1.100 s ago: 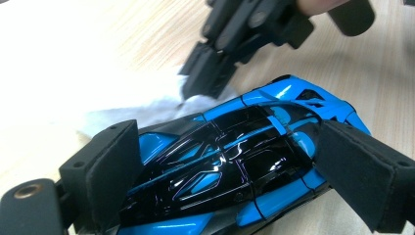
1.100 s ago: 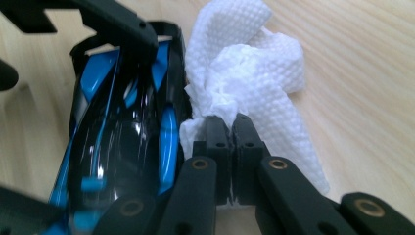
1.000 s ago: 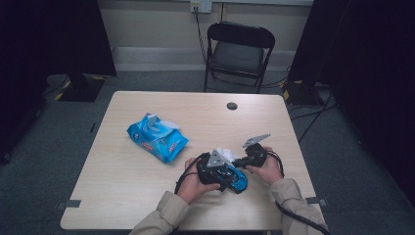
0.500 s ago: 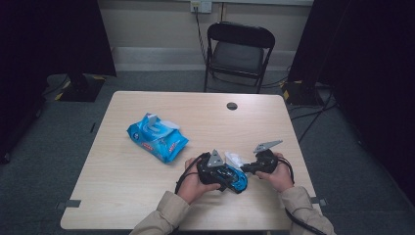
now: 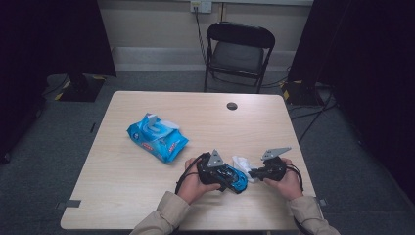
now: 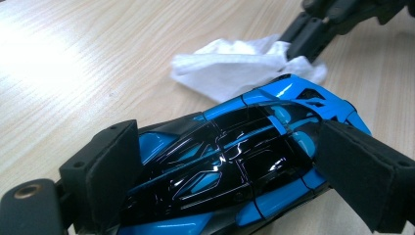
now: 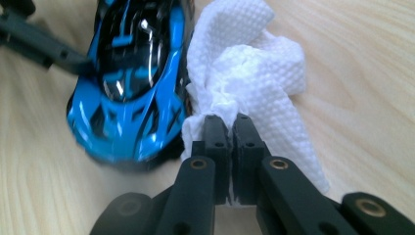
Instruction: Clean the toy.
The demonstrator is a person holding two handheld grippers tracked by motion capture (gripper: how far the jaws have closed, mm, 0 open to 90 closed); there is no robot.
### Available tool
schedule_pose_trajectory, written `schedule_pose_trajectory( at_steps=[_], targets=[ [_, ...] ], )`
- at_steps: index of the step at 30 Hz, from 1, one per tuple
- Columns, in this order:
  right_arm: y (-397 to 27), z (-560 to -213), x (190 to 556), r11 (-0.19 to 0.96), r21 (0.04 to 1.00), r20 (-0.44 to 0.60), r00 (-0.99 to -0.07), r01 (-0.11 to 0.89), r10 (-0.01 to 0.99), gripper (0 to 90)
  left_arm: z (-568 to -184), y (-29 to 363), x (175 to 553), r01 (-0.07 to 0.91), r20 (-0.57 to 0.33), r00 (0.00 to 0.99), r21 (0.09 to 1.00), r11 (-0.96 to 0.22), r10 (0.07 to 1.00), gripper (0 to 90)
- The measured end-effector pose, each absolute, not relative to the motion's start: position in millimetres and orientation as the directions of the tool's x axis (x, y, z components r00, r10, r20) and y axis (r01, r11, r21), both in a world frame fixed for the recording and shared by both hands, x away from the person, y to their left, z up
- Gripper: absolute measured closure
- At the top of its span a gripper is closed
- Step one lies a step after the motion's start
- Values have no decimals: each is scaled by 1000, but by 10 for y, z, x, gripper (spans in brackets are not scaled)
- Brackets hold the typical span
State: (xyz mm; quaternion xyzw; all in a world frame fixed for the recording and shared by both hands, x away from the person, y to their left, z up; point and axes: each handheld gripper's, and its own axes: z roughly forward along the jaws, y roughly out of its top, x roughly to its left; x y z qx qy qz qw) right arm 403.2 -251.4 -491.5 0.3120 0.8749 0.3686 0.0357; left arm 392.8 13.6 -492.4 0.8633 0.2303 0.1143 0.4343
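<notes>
In the high view, a pale wooden table (image 5: pixel 147 196) carries a blue plastic pack of wet wipes (image 5: pixel 157 137) left of its middle, well apart from the hands. Near the person's edge, the left gripper (image 5: pixel 234 180) holds a glossy blue and black toy car (image 5: pixel 235 179) across its body. Just beside it, the right gripper (image 5: pixel 252 173) pinches a crumpled white textured wipe (image 5: pixel 242 164) that lies against the car's far end. A small dark round grommet (image 5: pixel 232 105) sits near the table's far edge, and a black folding chair (image 5: pixel 239 54) stands beyond it.

In the left gripper view, the left gripper (image 6: pixel 249 171) has its jaws set wide, one padded jaw pressed on each flank of the toy car (image 6: pixel 230 161), which rests just above the table (image 6: pixel 73 63). The white wipe (image 6: pixel 235 71) lies past the car's nose, touching it, with the right gripper (image 6: pixel 306 36) clamped on it at the upper right.

In the right gripper view, the right gripper (image 7: pixel 227 122) has its jaws drawn tight together on a fold of the white wipe (image 7: pixel 249 63). The wipe bunches against the side of the toy car (image 7: pixel 132 73), whose nose points toward the camera. One dark jaw of the left gripper (image 7: pixel 44 44) meets the car at the upper left.
</notes>
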Motion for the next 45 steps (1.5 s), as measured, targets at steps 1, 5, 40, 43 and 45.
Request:
schedule_pose_trajectory(
  at_steps=[1, 5, 40, 43, 45],
  targets=[
    [-2525, -4908, 4007, 542, 665, 157, -805, 514, 572, 875, -4923, 132, 3926, 301, -5, 867, 802, -517, 498, 94],
    [-2597, -4883, 3953, 535, 664, 148, -793, 523, 591, 875, -4908, 130, 3934, 302, -3, 870, 794, -528, 493, 98],
    [-1374, -4380, 3650, 491, 799, 162, -911, 347, 380, 865, -4474, 1577, 3486, 380, -53, 806, 810, -446, 589, 191],
    [-1166, -4468, 3647, 523, 787, 165, -928, 327, 333, 863, -4470, 1697, 3454, 368, -28, 798, 814, -449, 603, 194],
    [-1020, -4530, 3648, 551, 776, 154, -940, 305, 304, 861, -4466, 1746, 3437, 373, -37, 793, 819, -436, 608, 195]
  ],
)
